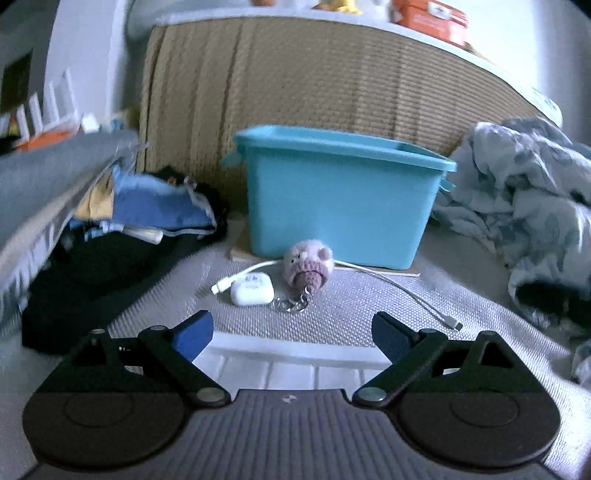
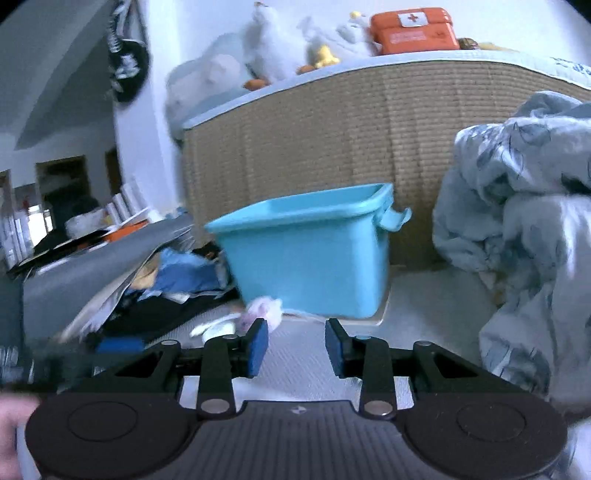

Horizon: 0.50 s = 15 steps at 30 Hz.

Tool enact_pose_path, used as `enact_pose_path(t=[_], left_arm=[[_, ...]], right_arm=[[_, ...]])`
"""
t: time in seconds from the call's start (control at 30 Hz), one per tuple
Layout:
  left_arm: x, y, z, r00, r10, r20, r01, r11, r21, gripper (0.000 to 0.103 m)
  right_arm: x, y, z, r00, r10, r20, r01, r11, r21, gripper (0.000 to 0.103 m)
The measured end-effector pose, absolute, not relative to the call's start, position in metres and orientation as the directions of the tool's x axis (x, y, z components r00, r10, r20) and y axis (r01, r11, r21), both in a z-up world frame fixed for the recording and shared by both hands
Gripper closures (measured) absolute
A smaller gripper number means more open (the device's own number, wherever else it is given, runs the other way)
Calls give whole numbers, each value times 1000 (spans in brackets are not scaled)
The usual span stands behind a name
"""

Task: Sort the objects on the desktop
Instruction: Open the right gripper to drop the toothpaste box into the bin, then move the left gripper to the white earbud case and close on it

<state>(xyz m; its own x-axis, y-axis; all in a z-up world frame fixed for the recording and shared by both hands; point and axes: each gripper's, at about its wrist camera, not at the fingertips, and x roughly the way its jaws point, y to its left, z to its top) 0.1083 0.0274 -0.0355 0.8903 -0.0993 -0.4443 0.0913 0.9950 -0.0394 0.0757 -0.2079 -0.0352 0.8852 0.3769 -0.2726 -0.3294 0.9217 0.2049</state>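
A teal plastic bin (image 1: 343,195) stands on a thin board on the grey textured surface. In front of it lie a pink crochet pig keychain (image 1: 308,264) with a metal ring, a white earbud case (image 1: 252,288) and a white charging cable (image 1: 417,295). My left gripper (image 1: 291,328) is open wide, a short way before these items, with nothing between its fingers. In the blurred right wrist view the bin (image 2: 306,266), the pig (image 2: 264,310) and the case (image 2: 219,328) sit ahead and left. My right gripper (image 2: 296,328) has a clear empty gap between its blue pads.
A crumpled blue-grey blanket (image 1: 524,206) fills the right side. Dark and blue clothes (image 1: 110,240) are heaped on the left under a grey slanted panel. A woven panel (image 1: 295,85) rises behind the bin, with an orange first-aid box (image 2: 413,29) and plush toys on top.
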Motion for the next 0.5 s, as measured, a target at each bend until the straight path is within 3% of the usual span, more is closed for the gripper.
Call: enact_pose_path(t=[0.13, 0.3, 0.5], left_arm=[[106, 24, -32, 885, -122, -449, 111, 993, -50, 7], [113, 21, -32, 867, -118, -484, 96, 993, -70, 7], [124, 20, -29, 849, -111, -516, 90, 994, -64, 7]], right_arm=[[69, -210, -55, 861, 405, -310, -344, 910, 232, 62], [72, -223, -53, 865, 433, -254, -344, 880, 328, 56], [74, -234, -59, 872, 419, -254, -312, 875, 371, 56]])
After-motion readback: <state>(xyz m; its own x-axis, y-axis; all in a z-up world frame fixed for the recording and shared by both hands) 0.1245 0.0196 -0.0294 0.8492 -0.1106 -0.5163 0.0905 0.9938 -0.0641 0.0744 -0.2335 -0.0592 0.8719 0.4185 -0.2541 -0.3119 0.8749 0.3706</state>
